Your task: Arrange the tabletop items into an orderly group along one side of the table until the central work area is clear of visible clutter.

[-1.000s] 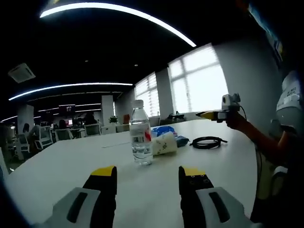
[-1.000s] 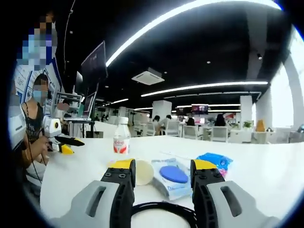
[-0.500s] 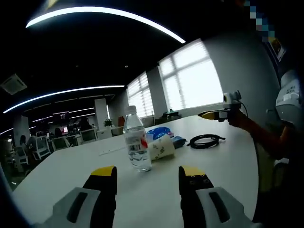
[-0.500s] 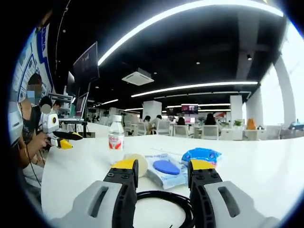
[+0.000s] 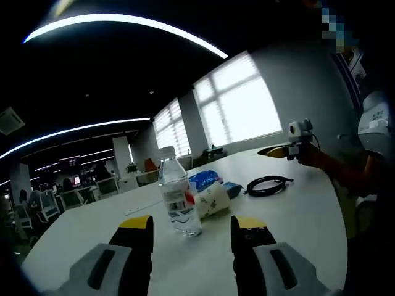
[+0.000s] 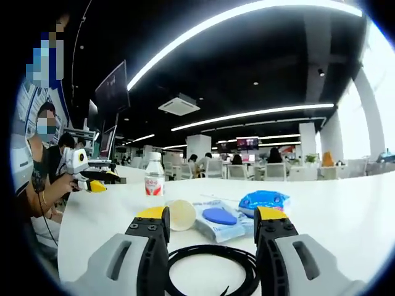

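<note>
- Left gripper view: left gripper (image 5: 191, 231) released, jaws apart over white table (image 5: 296, 216) — water bottle (image 5: 178, 197) upright just beyond them, paper cup (image 5: 213, 198) on its side to its right, blue packets (image 5: 210, 179) behind, black cable (image 5: 268, 184) coiled far right
- Right gripper view: right gripper (image 6: 213, 223) released, jaws apart — cable (image 6: 213, 268) lies between them, cup (image 6: 181, 214) and packets (image 6: 225, 219) beyond, bottle (image 6: 154, 179) far left

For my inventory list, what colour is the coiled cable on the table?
Black; the coiled cable shows best in the right gripper view.

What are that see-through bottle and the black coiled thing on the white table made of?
The clear water bottle looks like thin glossy plastic: you see through it, and it has a white cap. The black coiled cable seems rubber- or plastic-sheathed, matte and flexible, though the look leaves it open.
</note>
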Available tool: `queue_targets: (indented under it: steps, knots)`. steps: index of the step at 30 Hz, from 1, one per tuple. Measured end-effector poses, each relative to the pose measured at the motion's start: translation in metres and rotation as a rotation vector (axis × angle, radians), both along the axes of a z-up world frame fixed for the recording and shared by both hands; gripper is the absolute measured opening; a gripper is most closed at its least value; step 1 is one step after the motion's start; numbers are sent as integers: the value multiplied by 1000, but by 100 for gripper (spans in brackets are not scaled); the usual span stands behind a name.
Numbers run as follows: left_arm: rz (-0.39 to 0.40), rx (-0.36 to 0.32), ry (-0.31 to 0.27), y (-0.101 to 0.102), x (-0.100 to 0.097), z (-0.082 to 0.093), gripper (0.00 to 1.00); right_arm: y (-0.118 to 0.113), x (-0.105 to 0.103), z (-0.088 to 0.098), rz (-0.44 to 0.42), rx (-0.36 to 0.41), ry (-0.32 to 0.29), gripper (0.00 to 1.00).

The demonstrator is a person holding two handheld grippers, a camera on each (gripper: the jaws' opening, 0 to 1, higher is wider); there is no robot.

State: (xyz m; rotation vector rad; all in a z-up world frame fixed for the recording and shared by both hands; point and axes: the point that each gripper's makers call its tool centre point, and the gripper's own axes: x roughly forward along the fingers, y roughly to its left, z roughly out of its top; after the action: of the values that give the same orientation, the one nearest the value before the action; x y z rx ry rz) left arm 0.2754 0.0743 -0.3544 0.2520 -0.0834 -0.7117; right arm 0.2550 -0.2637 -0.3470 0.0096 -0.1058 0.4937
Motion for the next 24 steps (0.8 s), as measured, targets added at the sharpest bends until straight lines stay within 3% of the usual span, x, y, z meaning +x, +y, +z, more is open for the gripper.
queue_targets:
  steps: [5,9,17,18,24]
  knots:
    - [-37,-2,-69,-8,8,11,48,1,0,-2,-3,-12,1,53]
    - [-62,-25,-67,-11,14,16,47,0,-2,0,-16,-32,-21,52]
    - [-105,15,-77,-13,25,19,46,4,-1,-5,-5,-46,-5,52]
    - [-147,31,-113,-17,24,22,46,2,0,-5,-22,-51,-5,52]
    - [-194,48,-99,-19,34,14,46,0,-1,-3,-29,-57,-16,51]
